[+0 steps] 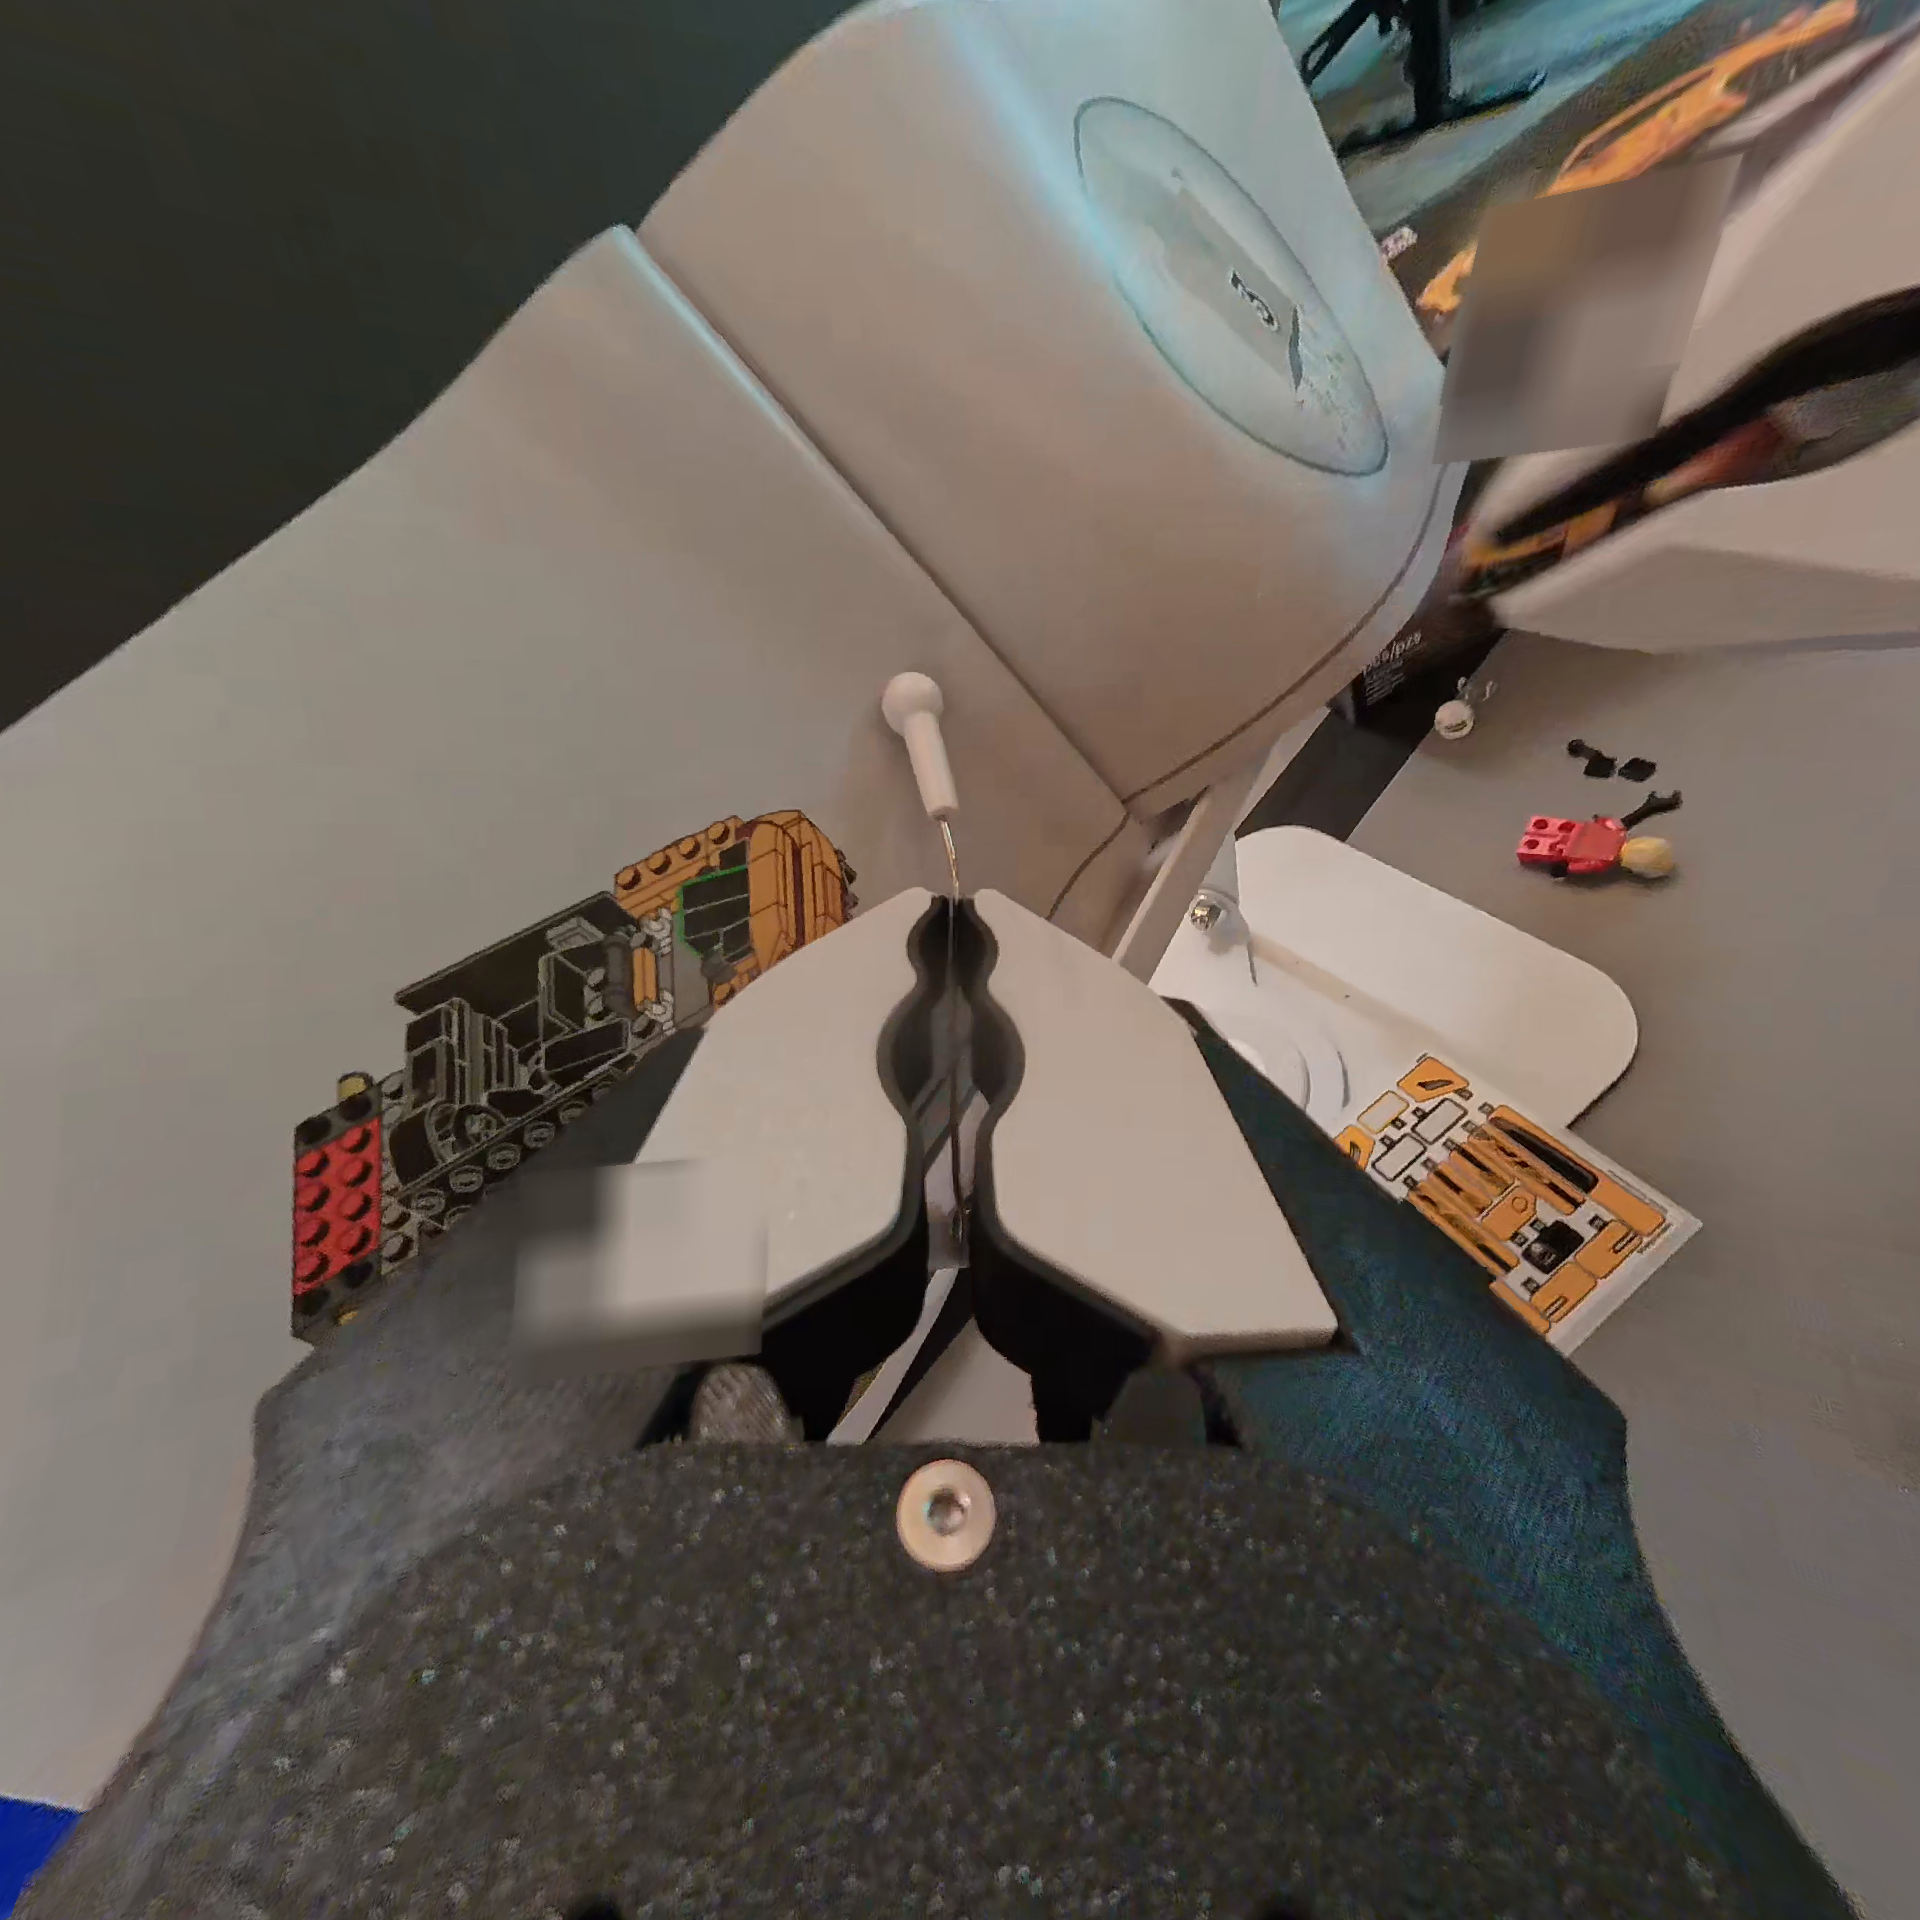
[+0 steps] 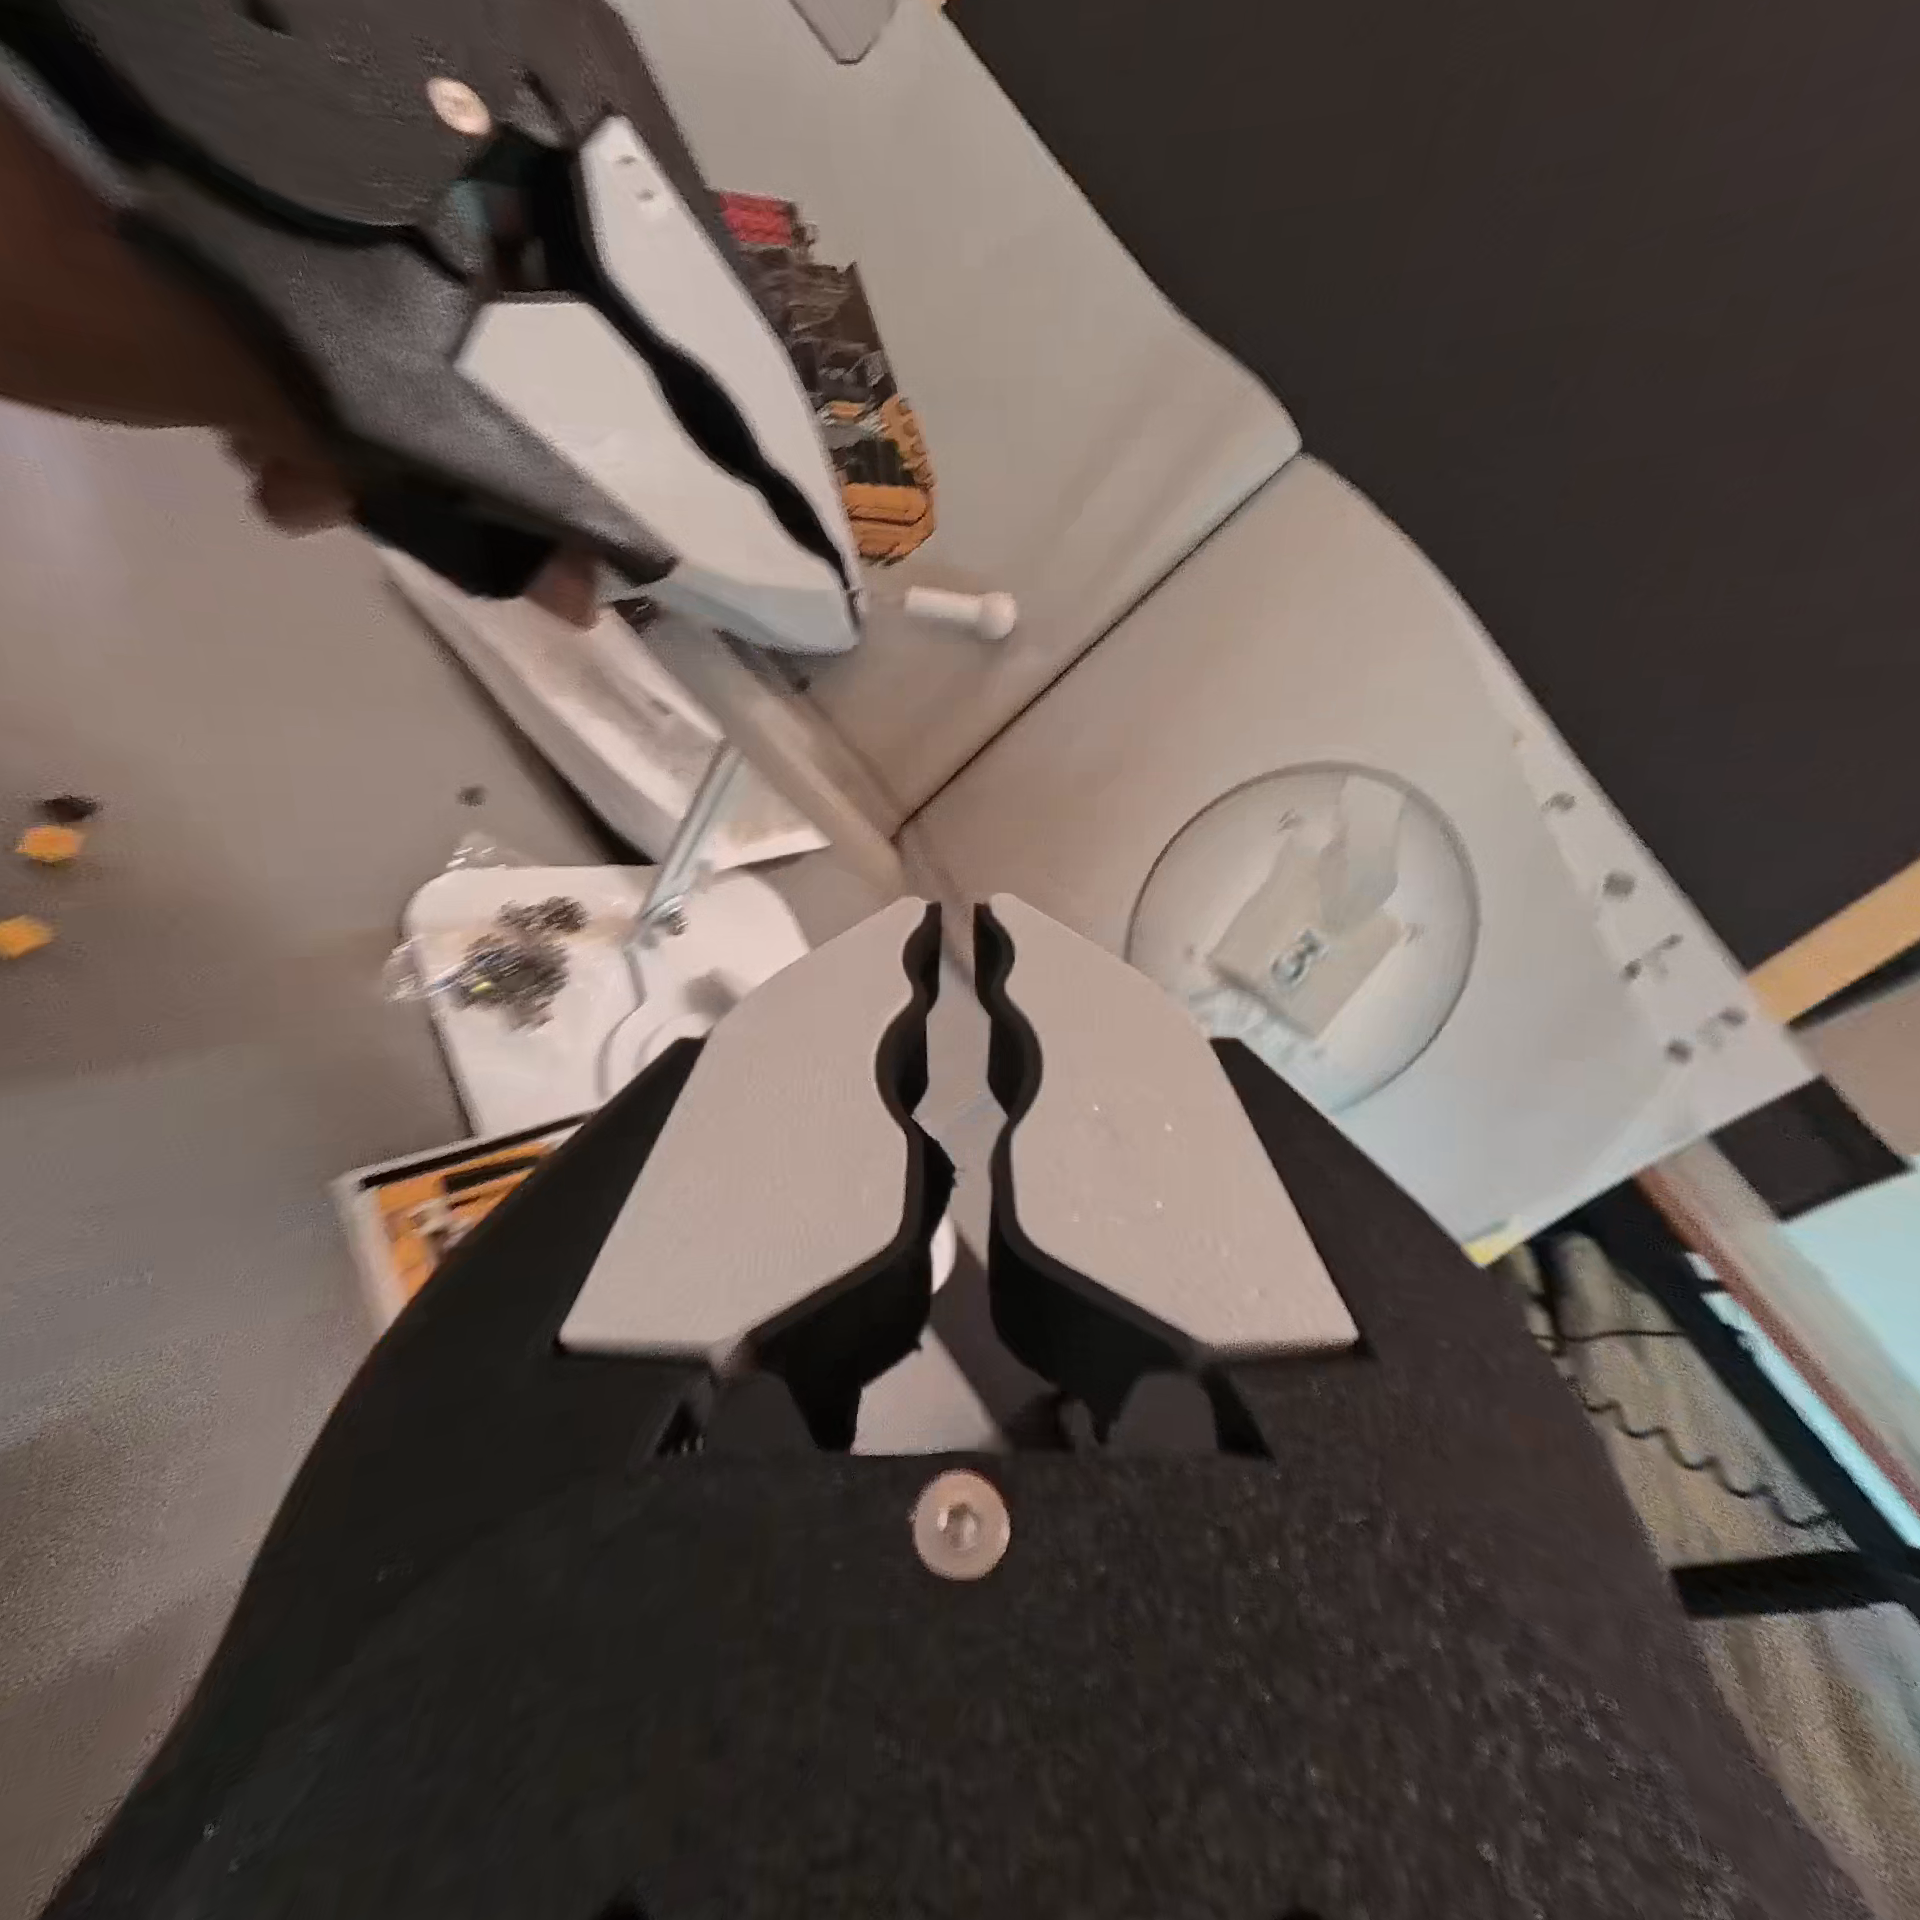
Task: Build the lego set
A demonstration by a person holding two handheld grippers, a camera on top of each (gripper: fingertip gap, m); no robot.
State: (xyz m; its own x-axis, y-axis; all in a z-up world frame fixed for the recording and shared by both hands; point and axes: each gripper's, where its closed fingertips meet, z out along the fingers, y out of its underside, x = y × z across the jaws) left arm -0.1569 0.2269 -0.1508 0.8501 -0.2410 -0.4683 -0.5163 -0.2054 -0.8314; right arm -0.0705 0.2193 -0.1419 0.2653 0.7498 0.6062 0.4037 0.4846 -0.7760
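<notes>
The instruction booklet (image 1: pixel 582 665) stands open on a white book stand (image 1: pixel 1455 966), and its grey page shows a black, orange and red car build. My left gripper (image 1: pixel 951 906) is shut on the thin metal wire of the stand's white-tipped page holder (image 1: pixel 914 727), right against the page. In the right wrist view the left gripper (image 2: pixel 847 613) is at the upper left, with the page holder (image 2: pixel 961 608) sticking out past its tips. My right gripper (image 2: pixel 958 914) is empty, its jaws a narrow gap apart, and hovers in front of the booklet's right page (image 2: pixel 1299 935).
An orange and black sticker sheet (image 1: pixel 1496 1195) lies by the stand base. A red minifigure (image 1: pixel 1590 847) and small black parts (image 1: pixel 1610 764) lie on the grey table. The set's box (image 1: pixel 1662 135) stands behind. A clear bag of black parts (image 2: pixel 509 961) and orange pieces (image 2: pixel 42 842) lie to the left. The red minifigure (image 1: pixel 1590 847) lies around 20 centimetres away from my right fingertips.
</notes>
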